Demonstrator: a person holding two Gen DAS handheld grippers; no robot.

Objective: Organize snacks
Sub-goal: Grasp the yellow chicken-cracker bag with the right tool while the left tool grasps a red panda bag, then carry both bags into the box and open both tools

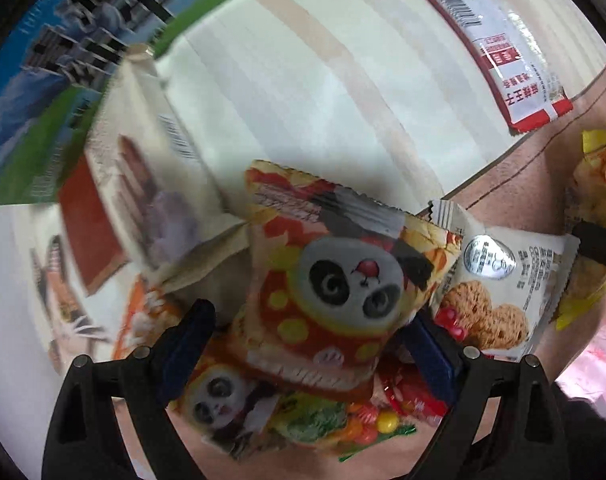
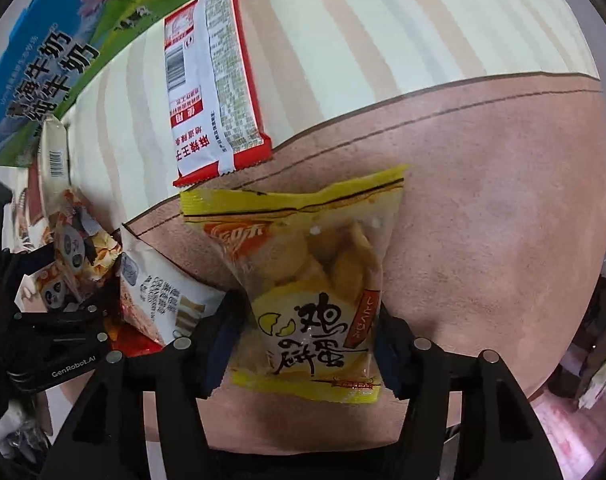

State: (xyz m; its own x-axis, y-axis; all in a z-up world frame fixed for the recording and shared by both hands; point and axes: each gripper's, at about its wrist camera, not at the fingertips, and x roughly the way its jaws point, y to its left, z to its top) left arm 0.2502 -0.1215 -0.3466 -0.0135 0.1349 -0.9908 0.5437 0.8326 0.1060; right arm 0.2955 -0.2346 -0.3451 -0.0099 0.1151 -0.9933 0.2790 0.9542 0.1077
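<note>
Through my left wrist camera, my left gripper (image 1: 307,328) is closed around a red panda snack packet (image 1: 331,284), its blue-padded fingers (image 1: 431,356) pressing each side. The packet sits in a crowded heap on the brown tabletop (image 1: 535,176): a second panda packet (image 1: 223,396) lies beneath it, a white cookie packet (image 1: 503,280) touches it on the right, and a pale cake wrapper (image 1: 143,200) leans in from the left, blurred. Further back a striped cloth (image 1: 323,80) covers the tabletop, with a long red and white spicy strip packet (image 1: 499,44) lying on it and a blue and green milk carton (image 1: 43,80) behind. Through my right wrist camera, my right gripper (image 2: 307,344) is clamped on a yellow egg biscuit bag (image 2: 311,280), held just above the brown tabletop (image 2: 503,200). The spicy strip packet (image 2: 211,80) lies just beyond the bag's top edge, across the border of the striped cloth (image 2: 383,20). To the left, the cookie packet (image 2: 159,292) crowds close to the gripper's left finger, with the left gripper (image 2: 75,292) and panda packet (image 2: 75,248) beyond it. The milk carton (image 2: 63,48) stands at the far left.
</note>
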